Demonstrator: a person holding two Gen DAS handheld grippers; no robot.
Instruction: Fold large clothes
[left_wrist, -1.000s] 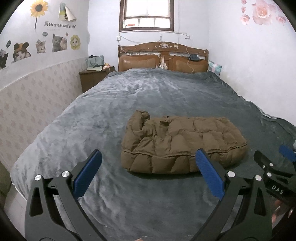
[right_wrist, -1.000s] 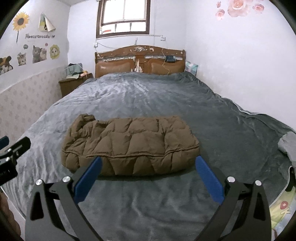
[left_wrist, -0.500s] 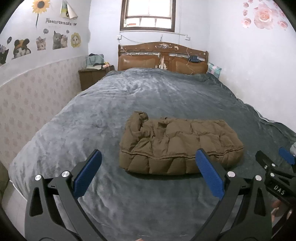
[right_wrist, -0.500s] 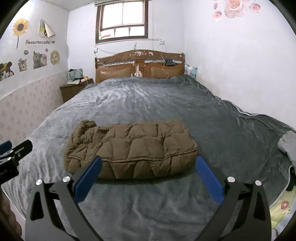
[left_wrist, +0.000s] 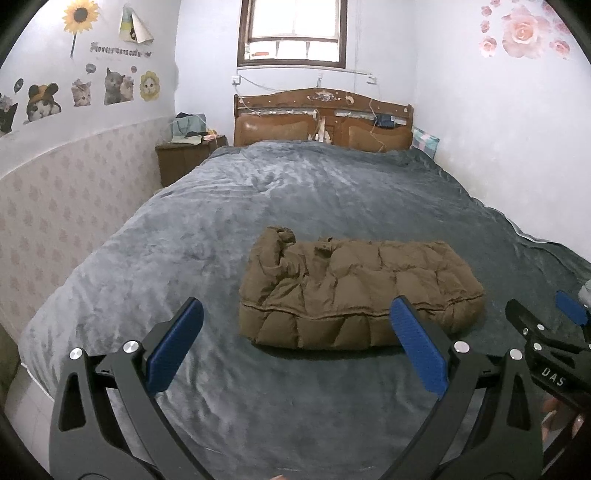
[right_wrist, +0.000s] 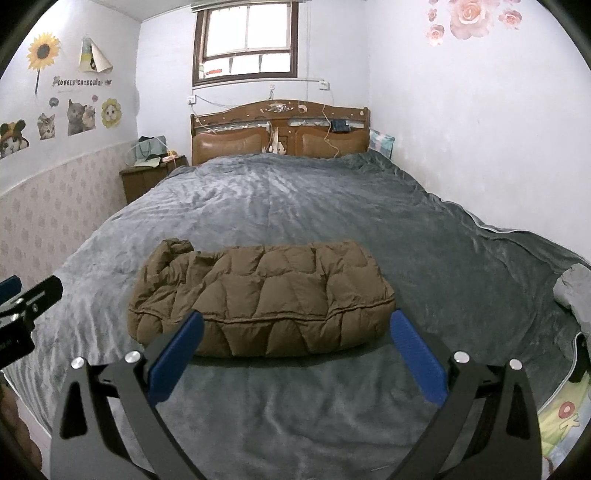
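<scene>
— Where's the coat sitting?

— The brown quilted puffer jacket (left_wrist: 354, 295) lies folded into a thick block on the grey plush blanket (left_wrist: 295, 195) that covers the bed, near the foot end and roughly in the middle across. One bunched end, maybe the collar or hood, sticks up on the side towards the sticker wall.

— And the two tools?

— Both are off it. The left gripper (left_wrist: 295, 328) hangs over the blanket short of the jacket, its blue-padded fingers (left_wrist: 173, 343) spread wide with nothing between them. The right gripper (right_wrist: 295, 328) is the same: splayed apart, empty, with the jacket's near edge seen through the gap.

— Any writing you can read?

— From the left camera, the right tool's black body at the edge carries white letters "DAS" (left_wrist: 553, 376). On the wall, under the sunflower sticker (right_wrist: 42, 55), a caption (right_wrist: 82, 82) reads "LOVELY CATS", with more letters after it that are too small to make out, above a row of cat stickers (right_wrist: 79, 116).

— What else is about?

— A wooden headboard (right_wrist: 279, 129) with brown padded panels under the window (right_wrist: 245, 40), a bedside cabinet (right_wrist: 147, 177) with a bag on top, pink rose decals (right_wrist: 472, 18) on the other wall, and a patterned sheet (right_wrist: 565, 417) showing at the blanket's near corner, its print unreadable.
</scene>
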